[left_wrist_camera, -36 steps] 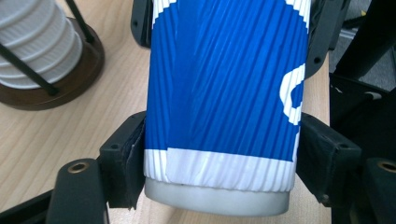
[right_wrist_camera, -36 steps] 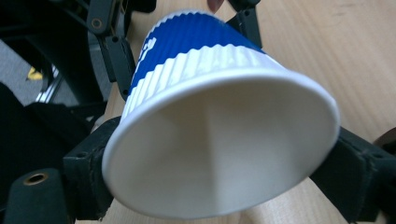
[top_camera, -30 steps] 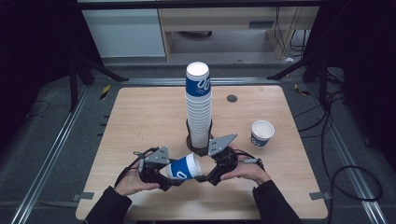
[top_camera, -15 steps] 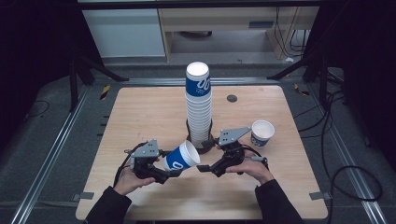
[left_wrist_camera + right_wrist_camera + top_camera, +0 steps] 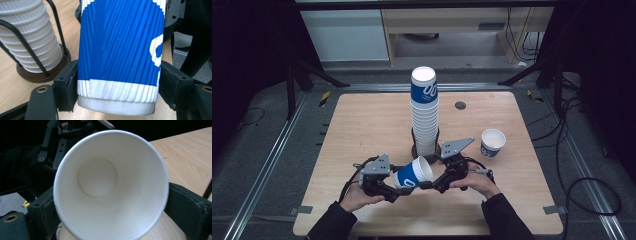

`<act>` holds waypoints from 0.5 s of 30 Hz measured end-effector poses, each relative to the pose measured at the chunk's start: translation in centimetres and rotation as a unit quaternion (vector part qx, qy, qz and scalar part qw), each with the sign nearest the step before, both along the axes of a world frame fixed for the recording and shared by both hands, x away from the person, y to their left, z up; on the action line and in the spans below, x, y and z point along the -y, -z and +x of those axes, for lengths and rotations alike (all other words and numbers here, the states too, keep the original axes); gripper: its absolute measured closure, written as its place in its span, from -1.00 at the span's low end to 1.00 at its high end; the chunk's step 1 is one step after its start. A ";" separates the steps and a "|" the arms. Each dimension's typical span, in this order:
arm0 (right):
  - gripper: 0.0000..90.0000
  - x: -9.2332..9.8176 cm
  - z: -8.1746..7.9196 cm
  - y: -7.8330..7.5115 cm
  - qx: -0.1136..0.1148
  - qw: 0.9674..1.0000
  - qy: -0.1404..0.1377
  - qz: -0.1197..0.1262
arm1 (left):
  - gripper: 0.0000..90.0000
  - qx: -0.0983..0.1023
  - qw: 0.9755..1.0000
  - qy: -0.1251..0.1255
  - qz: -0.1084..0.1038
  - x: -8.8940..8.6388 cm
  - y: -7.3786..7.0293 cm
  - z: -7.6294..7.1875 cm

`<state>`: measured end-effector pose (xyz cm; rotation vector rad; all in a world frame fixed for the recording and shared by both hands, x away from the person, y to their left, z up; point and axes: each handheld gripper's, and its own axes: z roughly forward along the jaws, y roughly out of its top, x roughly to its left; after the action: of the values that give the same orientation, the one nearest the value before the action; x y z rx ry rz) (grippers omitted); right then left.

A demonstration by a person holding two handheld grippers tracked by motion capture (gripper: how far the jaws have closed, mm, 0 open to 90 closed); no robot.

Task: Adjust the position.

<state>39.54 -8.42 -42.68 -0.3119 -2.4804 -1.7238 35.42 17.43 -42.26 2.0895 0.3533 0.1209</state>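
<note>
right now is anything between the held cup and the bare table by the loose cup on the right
The right gripper sits at the blue cup's open mouth, on the side toward the loose cup. Beyond it the table looks bare.

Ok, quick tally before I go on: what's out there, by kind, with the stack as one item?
Loose paper cups: 2 (held cup, standing cup)
Stack of paper cups: 1
Wire cup rack: 1
Claws: 2 (left claw gripping the held cup, right claw at its rim)
Total: 6
</note>
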 end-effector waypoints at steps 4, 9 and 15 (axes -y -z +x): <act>-0.74 -0.4 -0.1 0.2 -0.007 1.000 -0.010 -0.001 | -0.42 -0.001 1.000 0.008 0.008 0.4 0.2 -0.1; -0.69 -0.5 -0.1 0.4 -0.015 1.000 -0.021 -0.007 | -0.42 -0.001 1.000 0.012 0.013 0.4 0.2 -0.1; -0.67 -0.5 -0.2 0.3 -0.008 1.000 -0.019 -0.012 | -0.45 -0.002 1.000 0.008 0.018 0.4 0.3 0.0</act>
<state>39.34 -7.91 -42.97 -0.2786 -2.4800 -1.6718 35.40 17.01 -42.53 2.1281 0.3379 0.1149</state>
